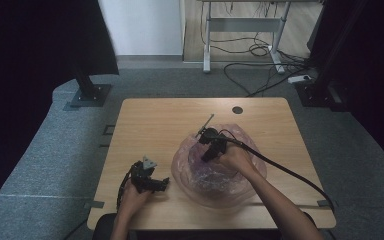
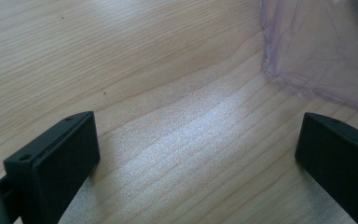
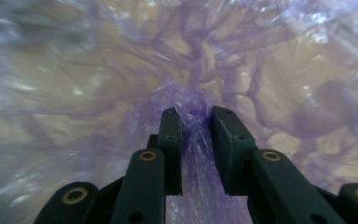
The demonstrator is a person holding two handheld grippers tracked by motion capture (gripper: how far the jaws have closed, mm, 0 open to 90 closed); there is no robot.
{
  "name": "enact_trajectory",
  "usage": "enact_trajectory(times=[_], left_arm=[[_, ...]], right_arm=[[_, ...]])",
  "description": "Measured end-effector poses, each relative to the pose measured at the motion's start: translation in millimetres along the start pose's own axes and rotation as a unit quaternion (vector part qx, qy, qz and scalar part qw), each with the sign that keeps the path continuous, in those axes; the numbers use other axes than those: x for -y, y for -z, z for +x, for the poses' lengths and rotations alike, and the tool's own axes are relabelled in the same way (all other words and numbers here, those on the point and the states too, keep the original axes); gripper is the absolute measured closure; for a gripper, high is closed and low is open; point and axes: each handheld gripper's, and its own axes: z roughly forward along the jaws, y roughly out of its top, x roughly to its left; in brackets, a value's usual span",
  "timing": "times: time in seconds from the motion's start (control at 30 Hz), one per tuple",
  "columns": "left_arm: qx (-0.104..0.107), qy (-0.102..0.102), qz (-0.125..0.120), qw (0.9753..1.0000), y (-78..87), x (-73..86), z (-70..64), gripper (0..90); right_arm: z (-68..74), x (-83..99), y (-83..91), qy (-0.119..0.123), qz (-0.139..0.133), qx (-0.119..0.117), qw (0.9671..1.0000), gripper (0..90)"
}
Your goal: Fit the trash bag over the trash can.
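The right gripper (image 3: 196, 116) pinches a bunched fold of the purple plastic bag (image 3: 200, 154): in the right gripper view its 2 black jaws stand close together with a twisted ridge of thin film squeezed between them, and more crinkled film spreads on all sides beyond the tips. In the high view the right gripper (image 1: 209, 152) sits inside the bag (image 1: 200, 175), held by the right hand (image 1: 236, 159), with its black cable (image 1: 290, 175) trailing back across the table toward the near right edge.

The left gripper (image 2: 196, 149) has its 2 jaws spread wide and holds nothing; between them lies bare wood grain, and the bag's edge (image 2: 317, 60) shows at the upper right, apart from both jaws. In the high view the left gripper (image 1: 164, 184) lies low on the table just left of the bag, held by the left hand (image 1: 132, 197).

The bag is a translucent, crumpled mound on the near right-of-centre part of the wooden table (image 1: 150, 125). A thin grey rod (image 1: 206, 124) lies at the bag's far edge. A small dark round grommet (image 1: 237, 110) sits near the table's far edge.
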Motion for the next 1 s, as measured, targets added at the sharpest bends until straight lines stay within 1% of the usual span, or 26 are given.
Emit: enact_trajectory(times=[0.07,0.1,0.13,0.2,0.27,0.33,0.4,0.43,0.5,0.57,0.6,0.67,0.73,0.83,0.97,1.0], left_arm=[[0.000,0.000,0.000,1.0000,-0.1,-0.1,-0.1,0.0],[0.000,0.000,0.000,1.0000,-0.1,-0.1,-0.1,0.0],[0.000,0.001,0.000,1.0000,-0.1,-0.1,-0.1,0.0],[0.000,0.000,0.000,1.0000,-0.1,-0.1,-0.1,0.0],[0.000,0.000,0.000,1.0000,0.0,-0.1,-0.1,0.0],[0.000,0.000,0.000,1.0000,0.0,-0.1,-0.1,0.0],[0.000,0.000,0.000,1.0000,-0.1,-0.1,-0.1,0.0],[0.000,0.000,0.000,1.0000,-0.1,-0.1,-0.1,0.0],[0.000,0.000,0.000,1.0000,0.0,-0.1,-0.1,0.0],[0.000,0.000,0.000,1.0000,0.0,-0.1,-0.1,0.0],[0.000,0.001,0.000,1.0000,-0.1,-0.1,-0.1,0.0],[0.000,0.001,0.000,1.0000,-0.1,-0.2,-0.2,0.0],[-0.001,0.001,0.000,1.0000,-0.1,-0.2,-0.2,0.0],[-0.001,0.001,0.000,1.0000,-0.1,-0.1,-0.1,0.0],[-0.001,0.001,0.000,1.0000,-0.1,-0.2,-0.1,0.0],[-0.001,0.001,0.000,1.0000,-0.1,-0.1,-0.1,0.0]], right_arm=[[-0.7,0.5,0.4,-0.001,-0.002,-0.006,1.0000,71.6],[-0.7,1.2,0.2,-0.002,-0.003,-0.012,0.9999,65.9],[-0.4,1.8,0.5,0.003,-0.004,-0.018,0.9998,57.6],[2.5,3.0,6.2,0.021,-0.008,-0.017,0.9996,45.0],[4.7,5.3,18.4,0.029,-0.021,-0.023,0.9991,41.7],[4.2,8.4,35.4,0.030,-0.038,-0.029,0.9984,41.0],[-1.0,12.1,54.1,0.023,-0.057,-0.021,0.9979,41.4],[-5.2,14.4,63.0,0.018,-0.066,-0.012,0.9976,42.9],[-14.4,19.6,78.5,0.003,-0.082,0.013,0.9965,47.6],[-21.7,24.7,88.6,-0.013,-0.092,0.044,0.9947,53.8],[-24.7,27.2,90.6,-0.020,-0.091,0.056,0.9941,56.8],[-30.1,31.8,87.8,-0.033,-0.078,0.067,0.9941,64.3],[-34.3,35.6,77.6,-0.047,-0.053,0.072,0.9949,68.5],[-41.2,40.1,57.7,-0.058,-0.024,0.064,0.9960,73.4],[-48.2,41.3,36.9,-0.060,-0.002,0.049,0.9970,75.7],[-49.5,40.9,33.5,-0.057,0.000,0.046,0.9973,75.6]])
